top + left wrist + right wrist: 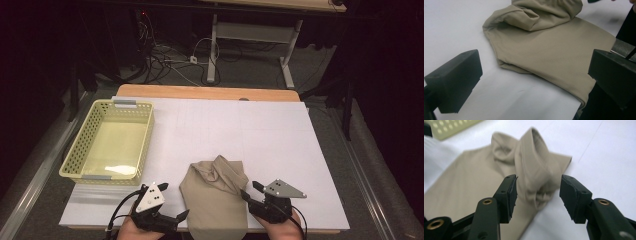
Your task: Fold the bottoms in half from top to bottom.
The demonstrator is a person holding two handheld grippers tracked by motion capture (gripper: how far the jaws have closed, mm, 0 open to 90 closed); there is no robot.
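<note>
Right gripper [537, 195], jaws apart, at beige cloth's [474, 177] edge.

A wooden table [205, 93] carries a white sheet [280, 140]. Beyond the table, grey floor [250, 75], tangled cables [170, 60] and a white-legged desk [250, 30] sit in darkness.

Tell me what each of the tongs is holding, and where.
Nothing. Both the left tongs and right tongs stand open beside the beige garment, pads off the fabric.
</note>
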